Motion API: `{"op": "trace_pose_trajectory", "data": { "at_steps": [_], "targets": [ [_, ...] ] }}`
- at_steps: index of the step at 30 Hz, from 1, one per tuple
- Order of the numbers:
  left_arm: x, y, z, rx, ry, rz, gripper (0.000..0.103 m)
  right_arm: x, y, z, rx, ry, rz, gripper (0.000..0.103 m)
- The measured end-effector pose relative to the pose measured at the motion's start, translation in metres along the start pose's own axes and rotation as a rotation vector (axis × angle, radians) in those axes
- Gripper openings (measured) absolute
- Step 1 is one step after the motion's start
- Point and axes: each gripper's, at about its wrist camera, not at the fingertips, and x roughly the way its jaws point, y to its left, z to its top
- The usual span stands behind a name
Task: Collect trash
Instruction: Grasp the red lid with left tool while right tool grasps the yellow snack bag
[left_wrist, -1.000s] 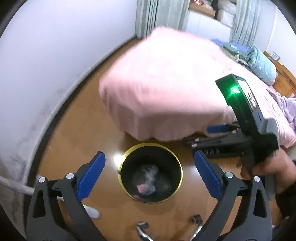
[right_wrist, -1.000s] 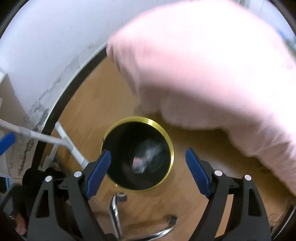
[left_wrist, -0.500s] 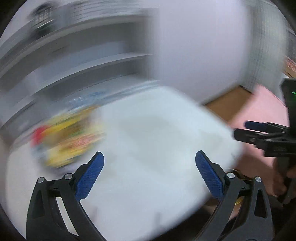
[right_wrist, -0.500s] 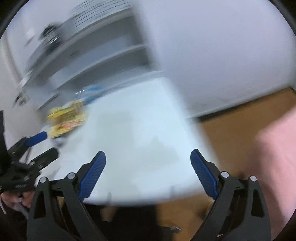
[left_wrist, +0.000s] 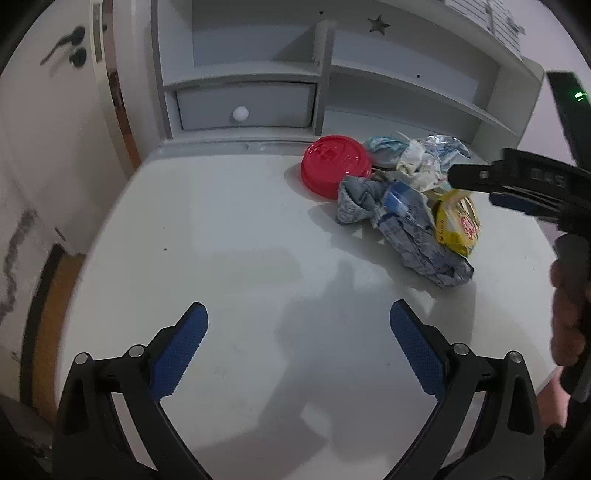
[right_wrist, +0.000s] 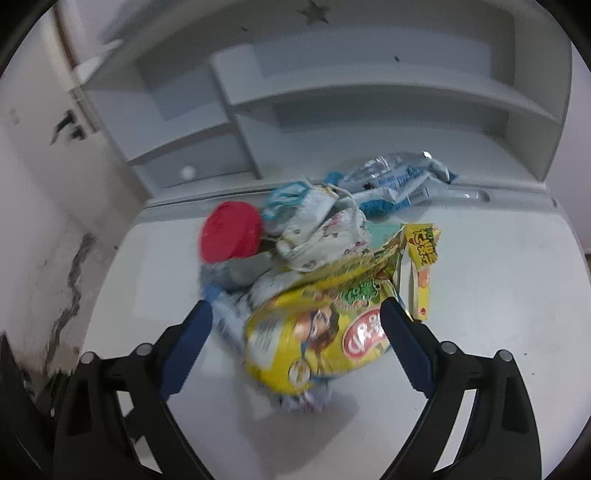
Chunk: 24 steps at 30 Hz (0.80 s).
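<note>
Both claws, formerly over bin, above trash pile (right_wrist: 317, 288)

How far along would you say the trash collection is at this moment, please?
Done: nothing that these views confirm. In hand: nothing; the right gripper is open around the yellow snack bag without closing, and the left gripper hangs open over bare desk. Left: the whole pile, including the red lid, the crumpled grey wrapper and the blue-and-white wrappers at the back.
</note>
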Motion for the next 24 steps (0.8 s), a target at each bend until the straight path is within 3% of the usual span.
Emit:
{"op": "trace_pose_trajectory", "data": {
  "at_steps": [2,3,4,5,10,14,24],
  "targets": [
    [0.006,0.002,0.005,-0.018,0.003,-0.019,0.096,0.013,-0.004,0.005,0.027,0.009,-0.02,0.081],
    [0.011,0.005,0.012,-0.021,0.005,-0.023,0.096,0.017,-0.008,0.006,0.032,0.013,-0.032,0.073],
    [0.016,0.005,0.02,-0.021,0.002,-0.03,0.096,0.02,-0.01,0.007,0.033,0.02,-0.03,0.054],
    [0.024,0.006,0.027,-0.018,0.001,-0.033,0.096,0.018,-0.014,0.007,0.034,0.024,-0.014,0.043],
    [0.052,0.002,0.076,0.042,-0.014,-0.066,0.096,-0.022,-0.019,0.002,-0.017,-0.058,0.002,0.038],
    [0.086,-0.014,0.118,0.067,0.016,-0.141,0.096,-0.051,-0.027,-0.005,-0.06,-0.105,0.019,0.037],
    [0.139,-0.024,0.144,0.05,0.087,-0.144,0.096,-0.063,-0.054,-0.019,-0.082,-0.082,0.05,0.037]
  ]
}}
